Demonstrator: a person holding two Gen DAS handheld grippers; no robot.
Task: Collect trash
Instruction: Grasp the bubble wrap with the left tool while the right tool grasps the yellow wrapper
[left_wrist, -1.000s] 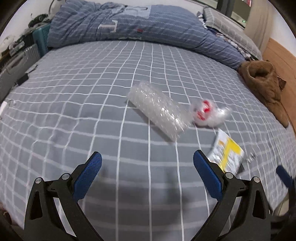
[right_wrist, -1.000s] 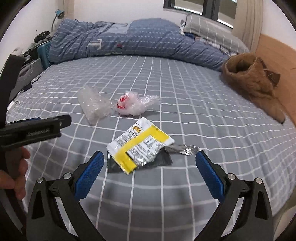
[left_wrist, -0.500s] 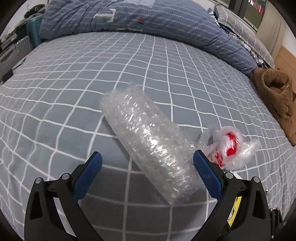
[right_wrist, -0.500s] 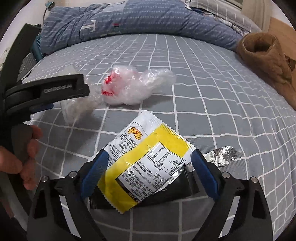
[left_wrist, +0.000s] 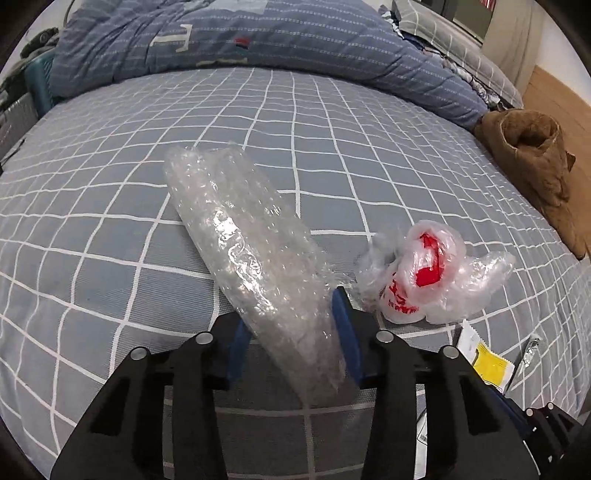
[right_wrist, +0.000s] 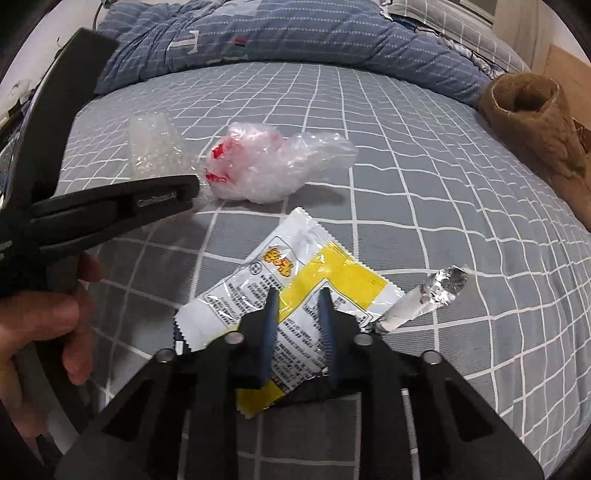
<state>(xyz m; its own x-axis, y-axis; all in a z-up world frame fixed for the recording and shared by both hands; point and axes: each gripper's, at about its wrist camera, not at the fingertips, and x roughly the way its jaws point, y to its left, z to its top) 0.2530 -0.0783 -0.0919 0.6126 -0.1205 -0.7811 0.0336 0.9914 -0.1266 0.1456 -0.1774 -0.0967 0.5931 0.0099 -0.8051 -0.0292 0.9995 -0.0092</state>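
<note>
Lying on a grey checked bed (left_wrist: 110, 206), a light, crushable roll of clear bubble wrap (left_wrist: 251, 254) sits pinched in the just-closing left gripper (left_wrist: 291, 332), while the right gripper (right_wrist: 299, 325) nips a thin, slippery yellow-and-white snack wrapper (right_wrist: 295, 280).

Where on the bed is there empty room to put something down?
The sheet left of the bubble wrap is bare, and so is the strip between the trash and the quilt. It's crowded where the plastic bag, yellow packet and foil scrap lie close together.
</note>
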